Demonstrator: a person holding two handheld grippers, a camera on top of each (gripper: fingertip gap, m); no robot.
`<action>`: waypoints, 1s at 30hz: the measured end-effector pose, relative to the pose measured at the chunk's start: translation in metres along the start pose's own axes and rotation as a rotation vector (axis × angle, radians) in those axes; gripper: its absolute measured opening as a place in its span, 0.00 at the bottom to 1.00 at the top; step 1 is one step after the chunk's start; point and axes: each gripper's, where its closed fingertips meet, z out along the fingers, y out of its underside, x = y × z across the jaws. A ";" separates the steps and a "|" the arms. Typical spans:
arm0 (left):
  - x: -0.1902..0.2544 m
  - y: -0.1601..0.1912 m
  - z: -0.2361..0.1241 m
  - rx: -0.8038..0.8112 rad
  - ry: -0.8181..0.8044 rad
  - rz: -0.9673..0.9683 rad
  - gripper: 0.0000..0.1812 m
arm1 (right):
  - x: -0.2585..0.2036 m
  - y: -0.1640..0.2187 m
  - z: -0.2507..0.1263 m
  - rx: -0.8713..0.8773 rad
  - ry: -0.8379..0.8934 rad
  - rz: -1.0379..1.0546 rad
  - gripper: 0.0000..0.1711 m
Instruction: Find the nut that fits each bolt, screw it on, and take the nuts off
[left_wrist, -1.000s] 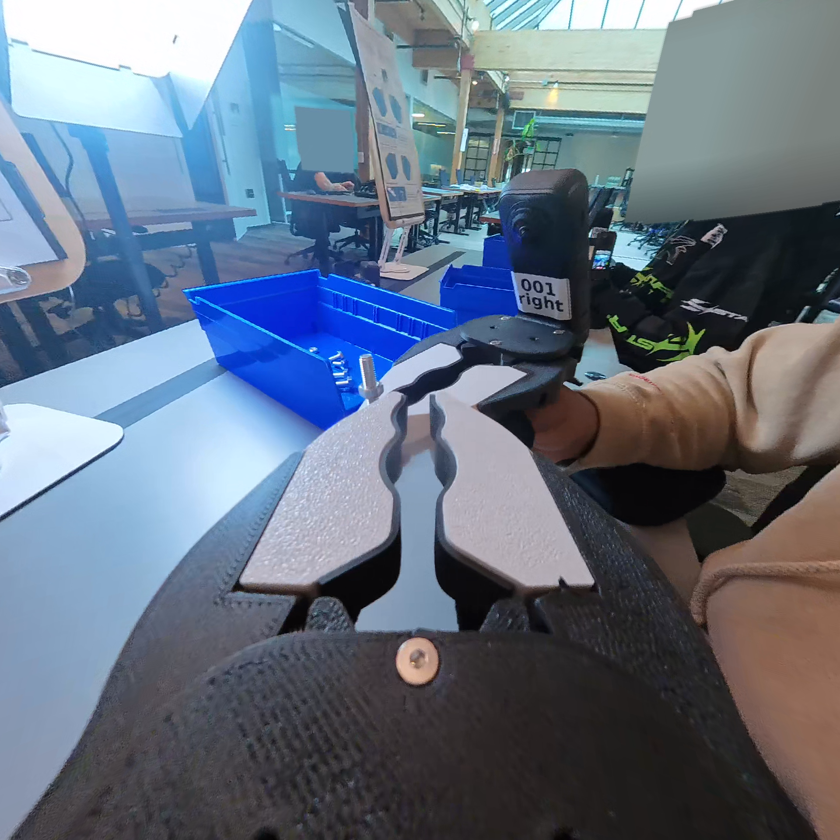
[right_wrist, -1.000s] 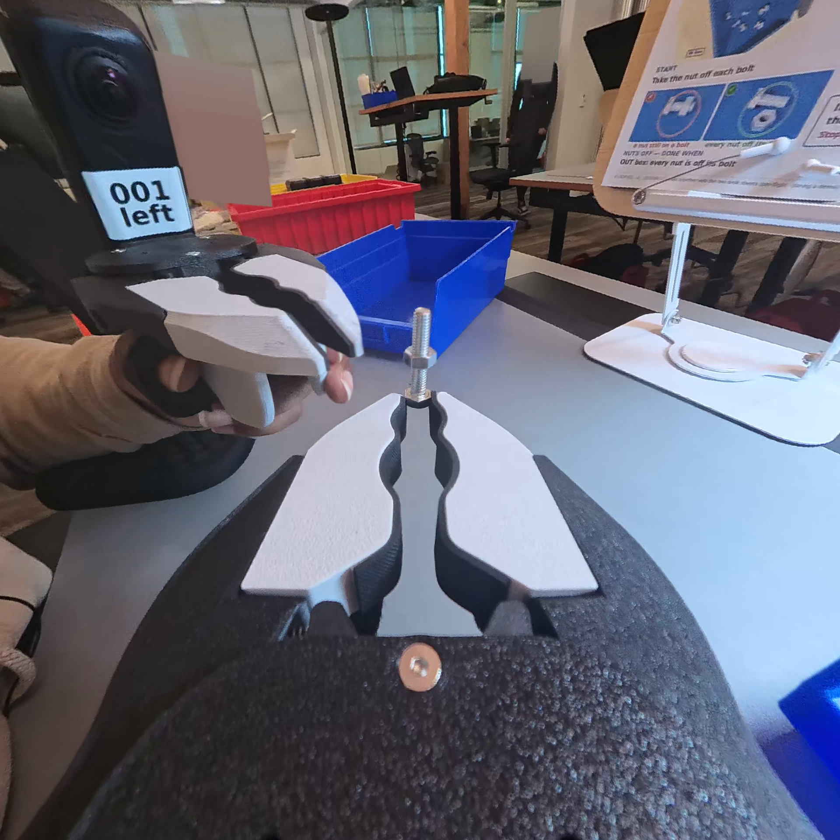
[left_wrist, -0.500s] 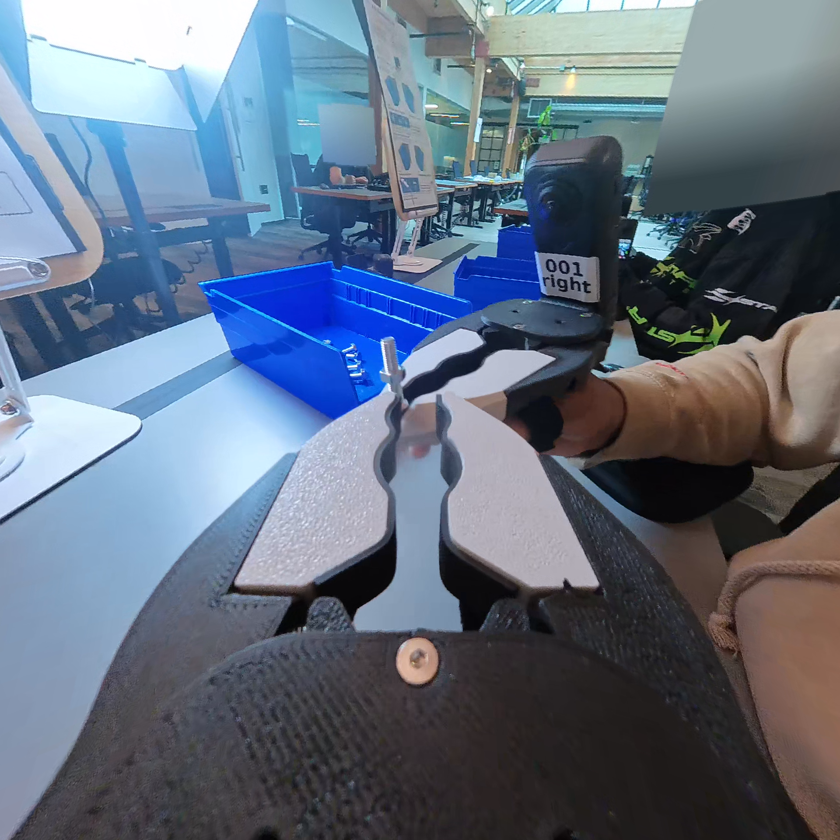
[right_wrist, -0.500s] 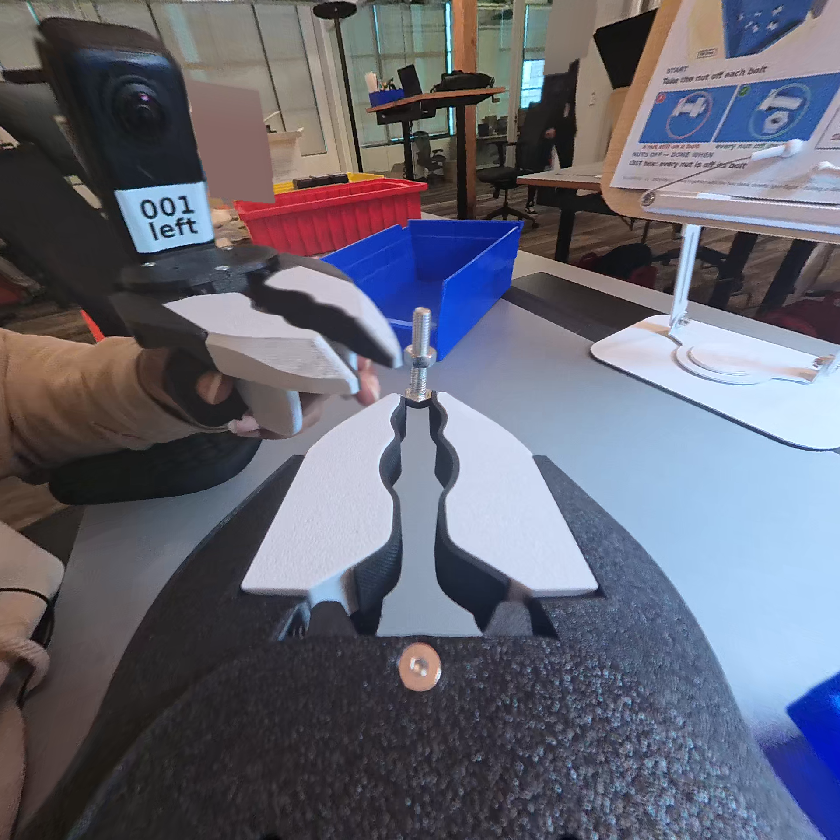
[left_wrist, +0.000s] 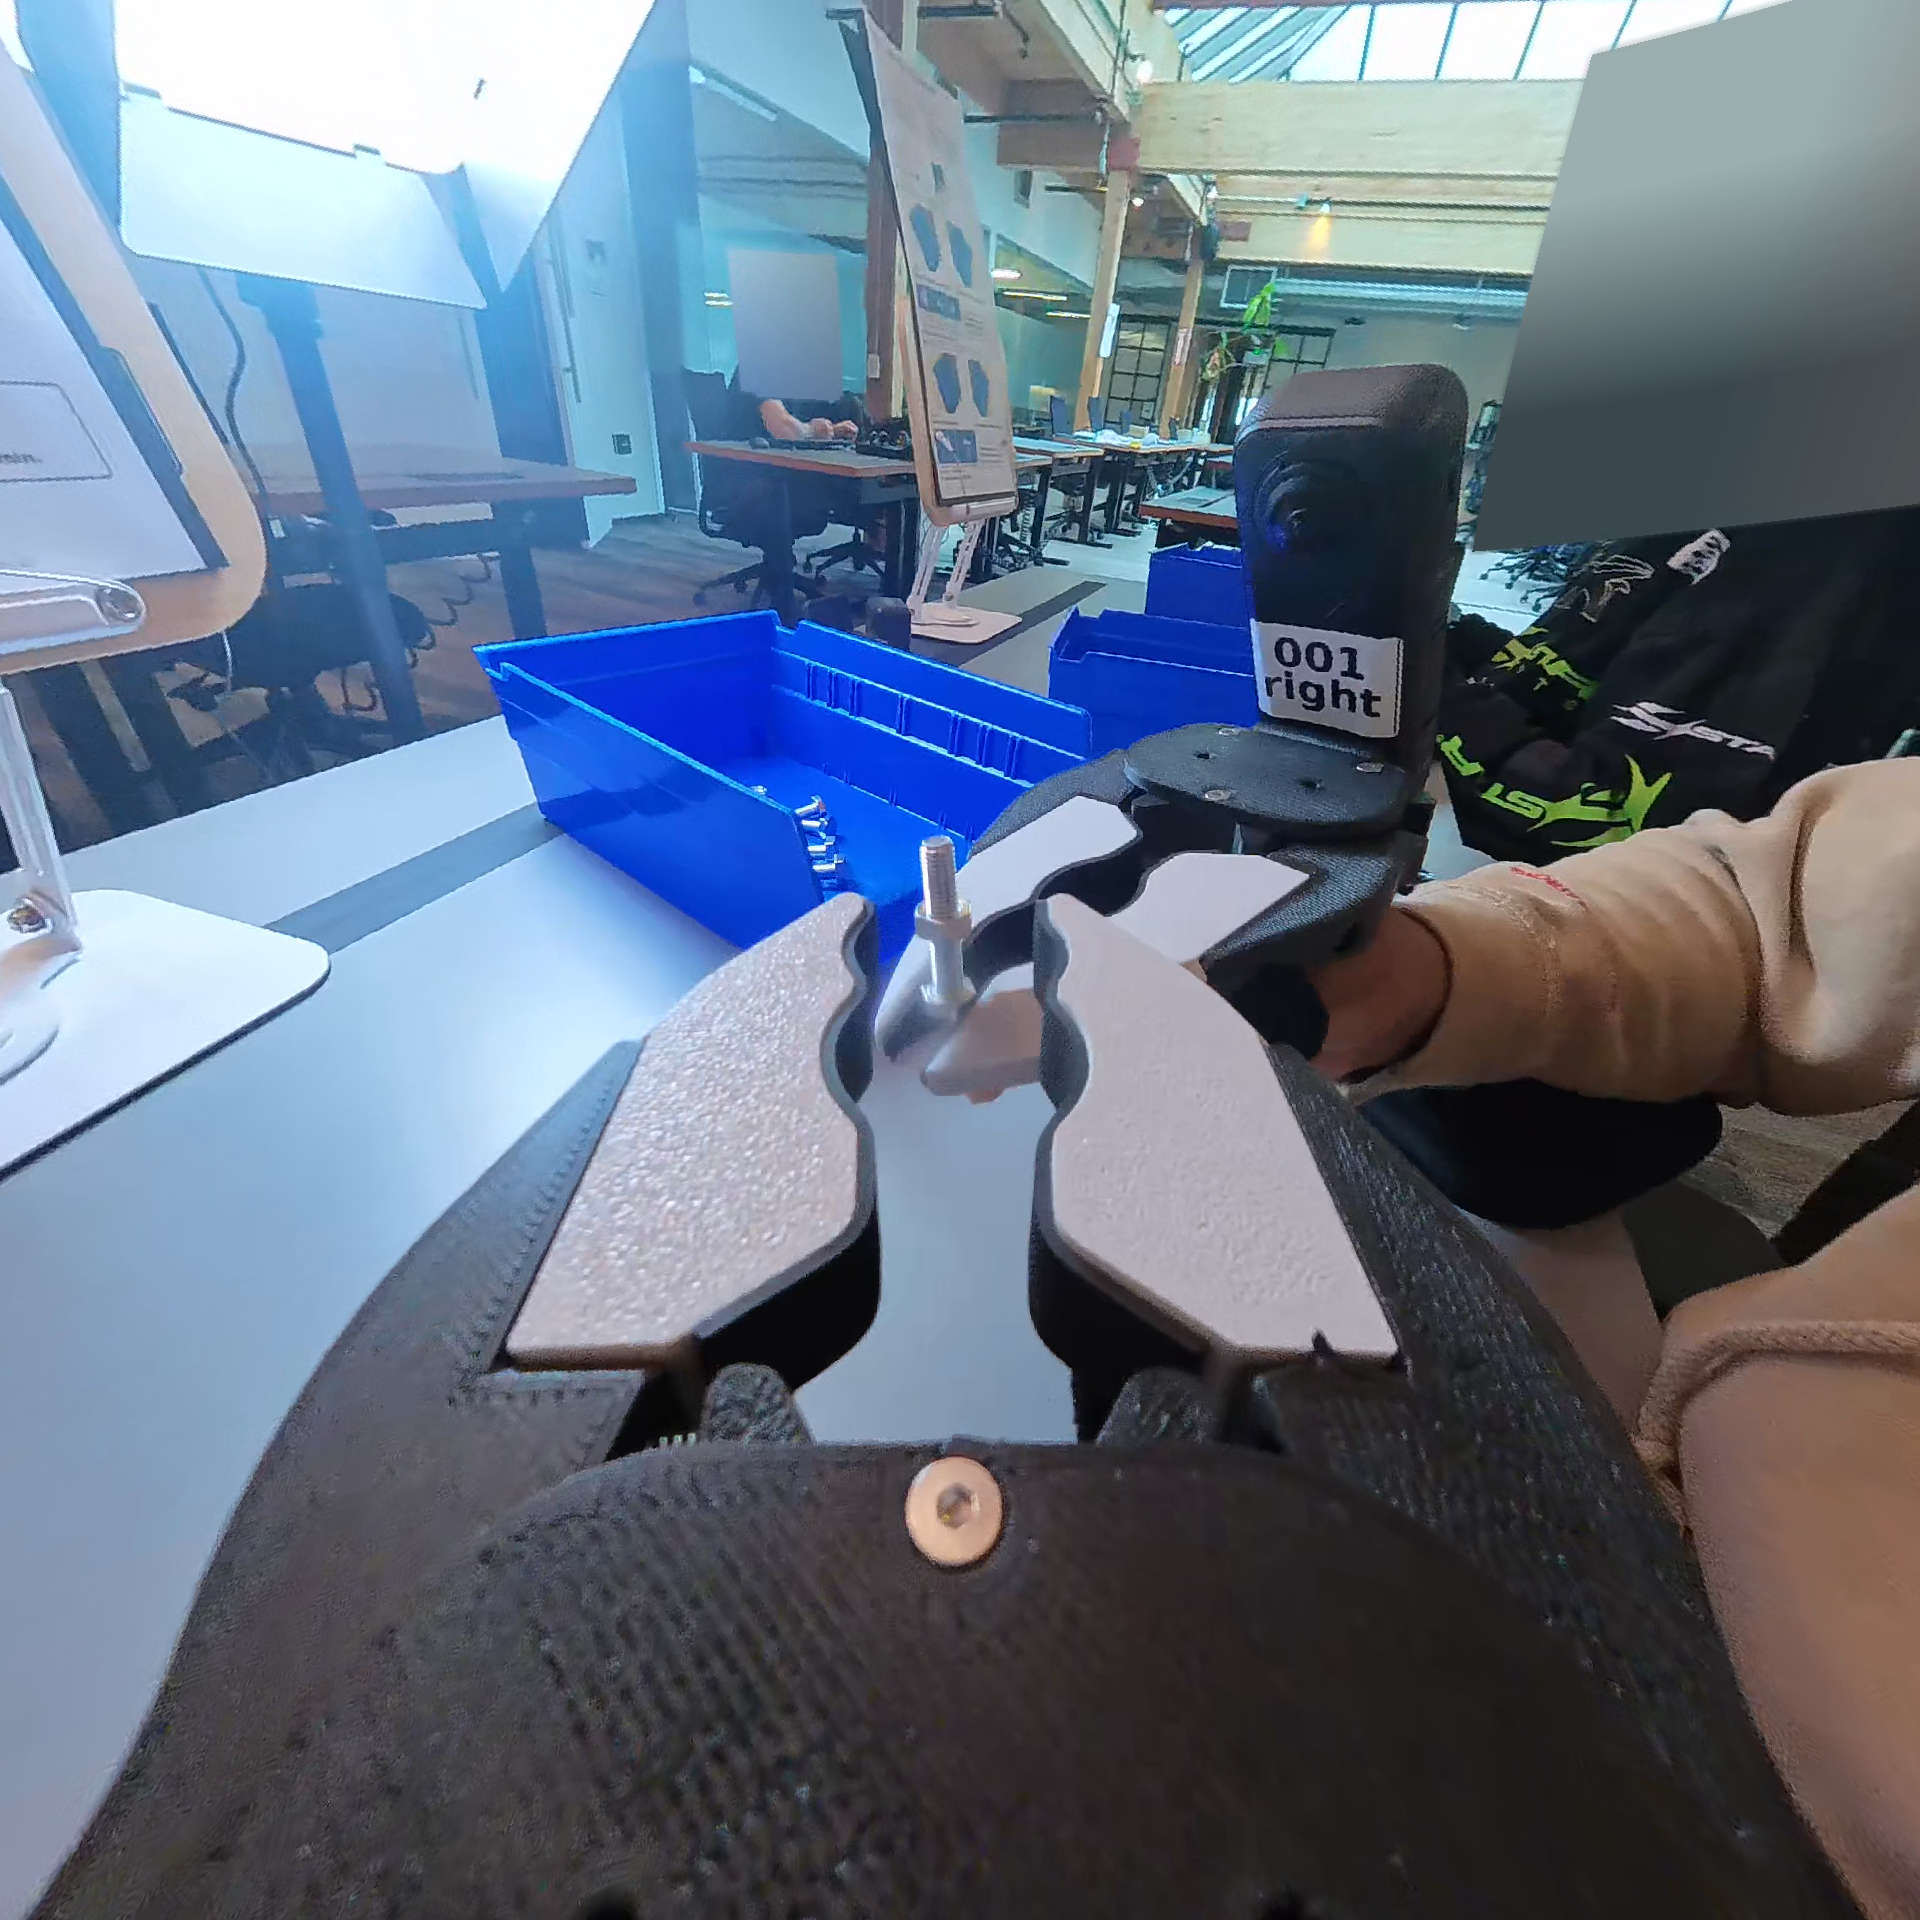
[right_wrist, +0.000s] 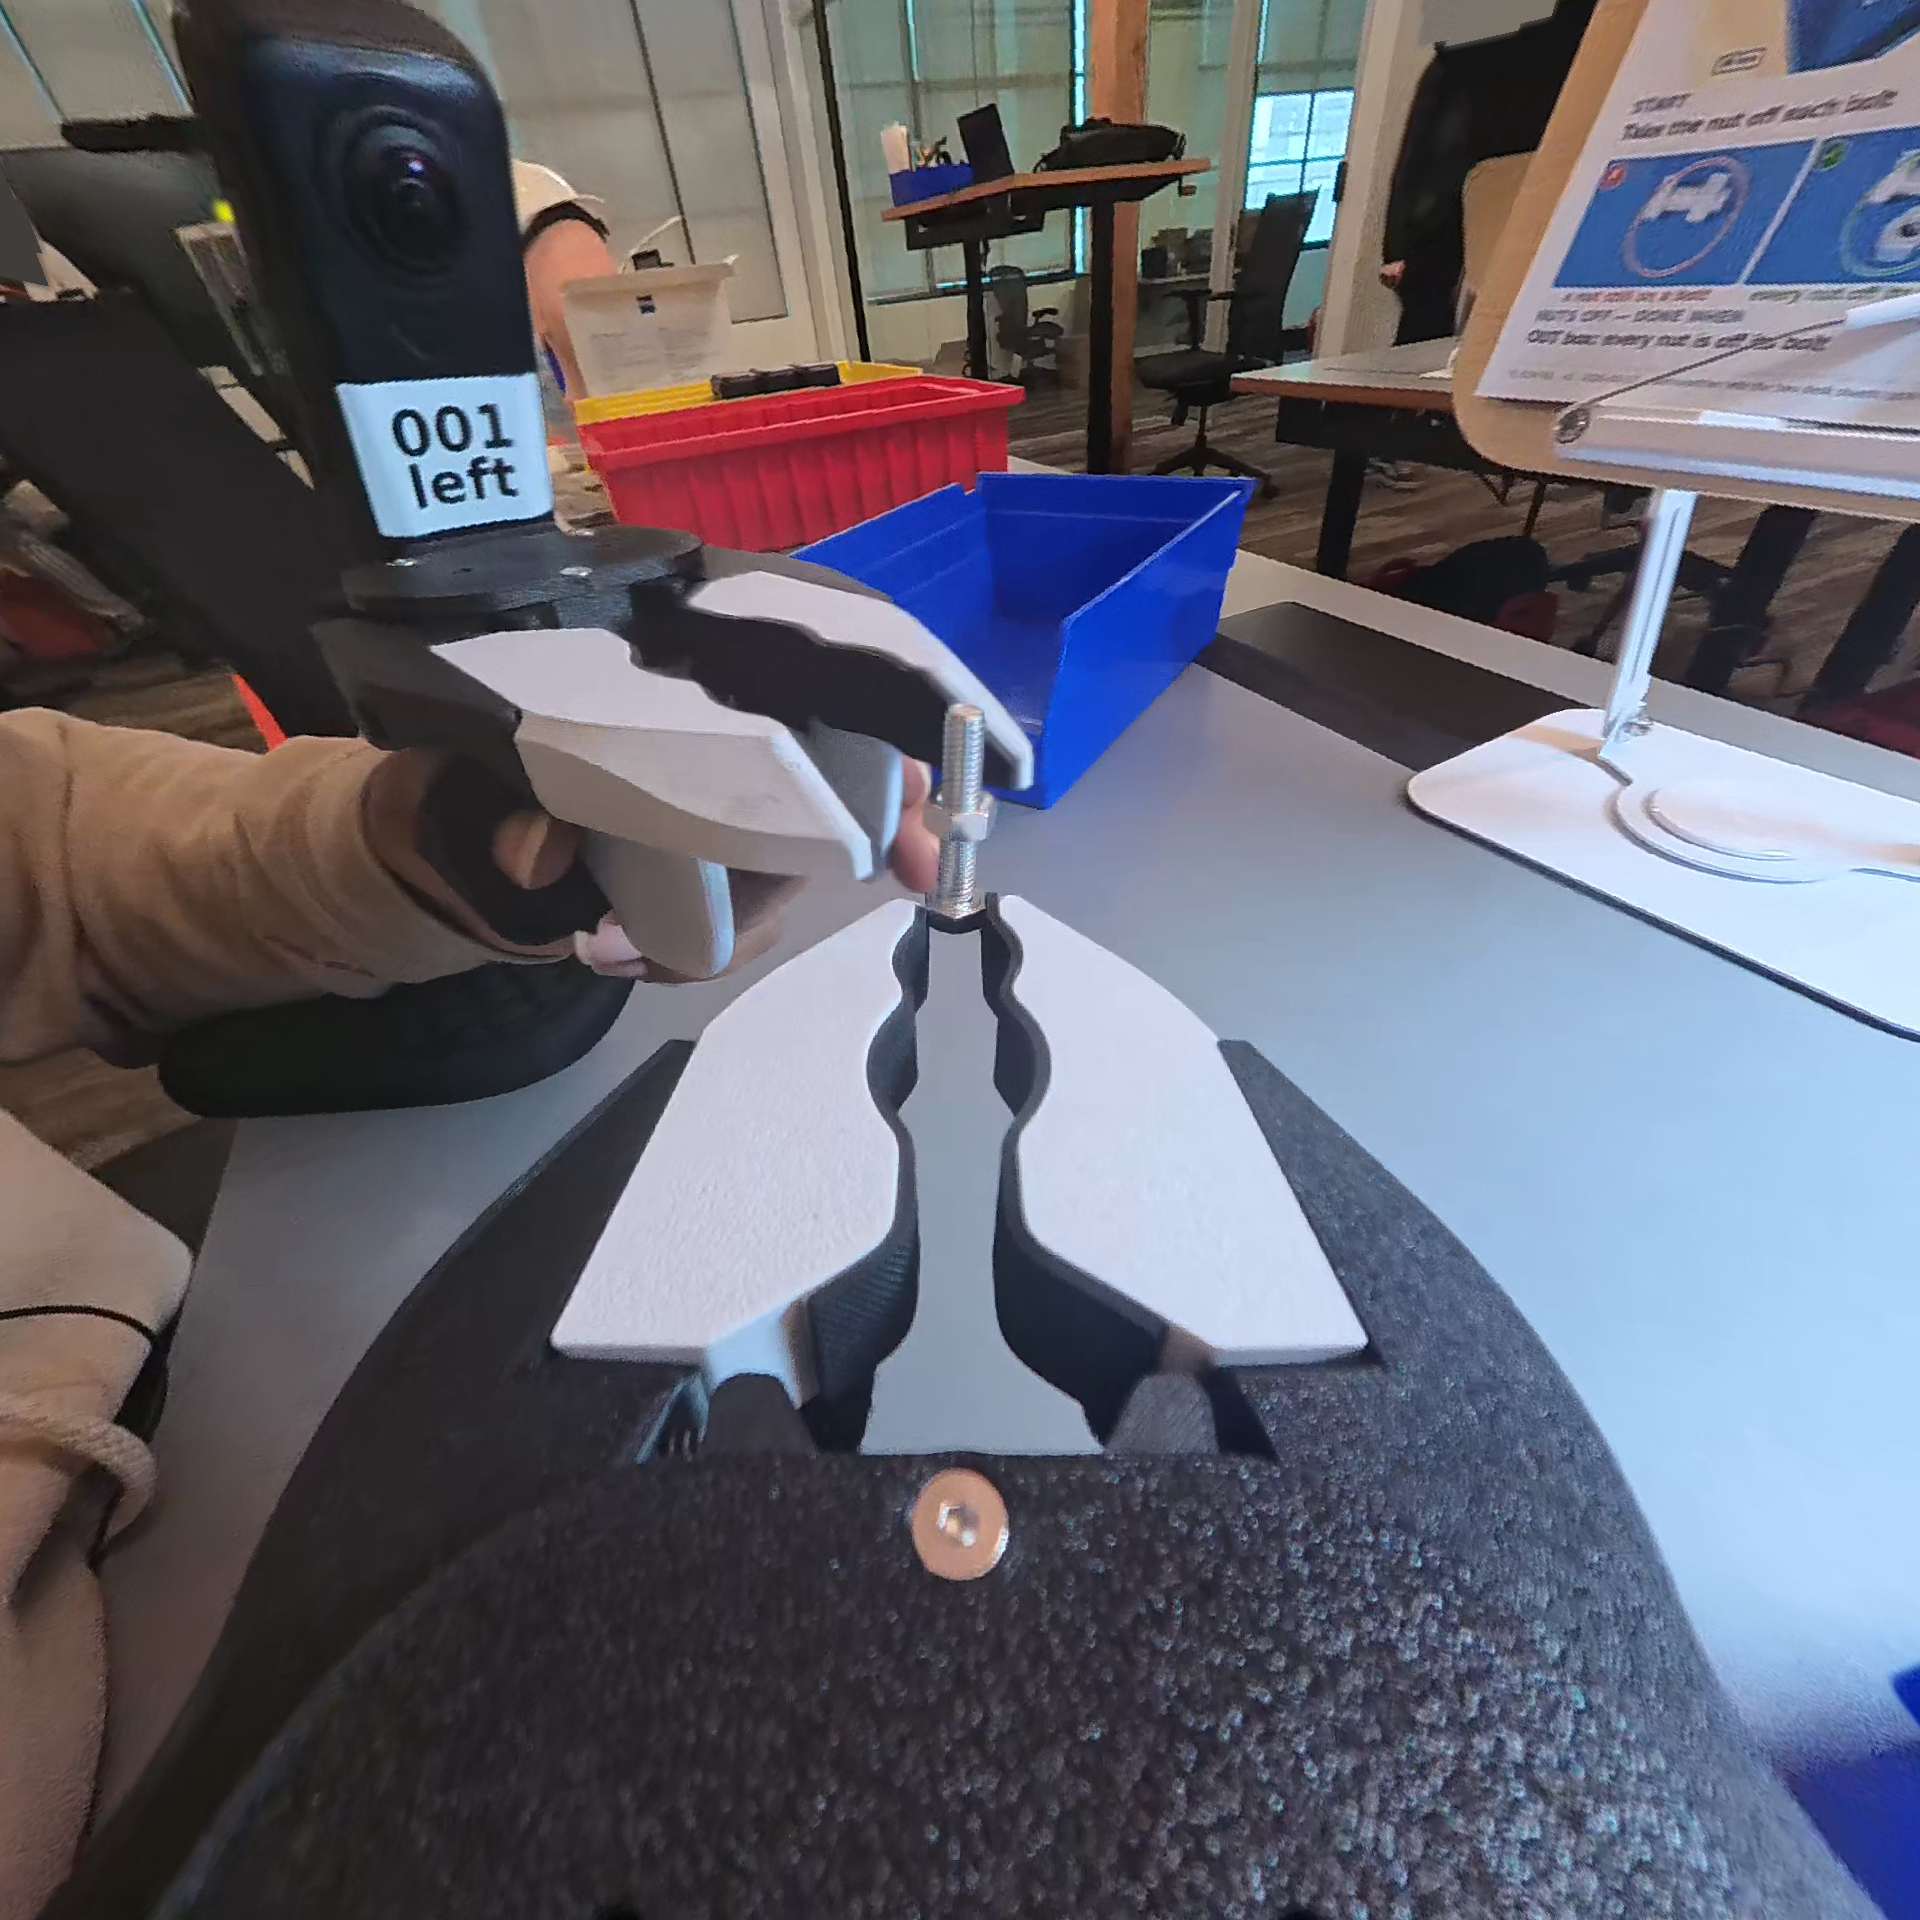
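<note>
A silver bolt (right_wrist: 963, 769) stands upright with a hex nut (right_wrist: 961, 826) partway down its thread. My right gripper (right_wrist: 956, 914) is shut on the bolt's head and holds it above the grey table (right_wrist: 1351, 1039). My left gripper (left_wrist: 951, 920) is open, with its two fingertips on either side of the bolt (left_wrist: 938, 883) at about the nut's (left_wrist: 940, 922) height. In the right wrist view the left gripper (right_wrist: 940, 805) comes in from the left, one finger in front of the bolt and one behind. The right gripper (left_wrist: 940, 1013) shows ahead in the left wrist view.
A blue bin (left_wrist: 665, 769) with several loose bolts (left_wrist: 816, 831) stands beyond the left gripper, with more blue bins (left_wrist: 1143, 655) behind. Another blue bin (right_wrist: 1143, 582) and a red bin (right_wrist: 810, 457) stand beyond the bolt. White sheet stands (right_wrist: 1662, 810) (left_wrist: 135, 987) sit at the sides. Less than 4 cm separates the two grippers' tips.
My left gripper has moved in toward the bolt and its jaws have widened, so they now flank the nut. The right gripper has kept the bolt upright and still.
</note>
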 end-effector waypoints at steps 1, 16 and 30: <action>0.001 0.001 0.000 -0.005 0.009 0.001 0.16 | -0.002 0.001 0.001 -0.004 -0.007 -0.002 0.05; 0.007 0.002 -0.001 -0.017 0.045 0.020 0.11 | -0.001 0.000 0.000 -0.007 -0.012 0.012 0.06; 0.014 0.002 -0.004 -0.021 0.109 0.004 0.00 | 0.007 0.003 -0.001 -0.021 0.027 0.019 0.05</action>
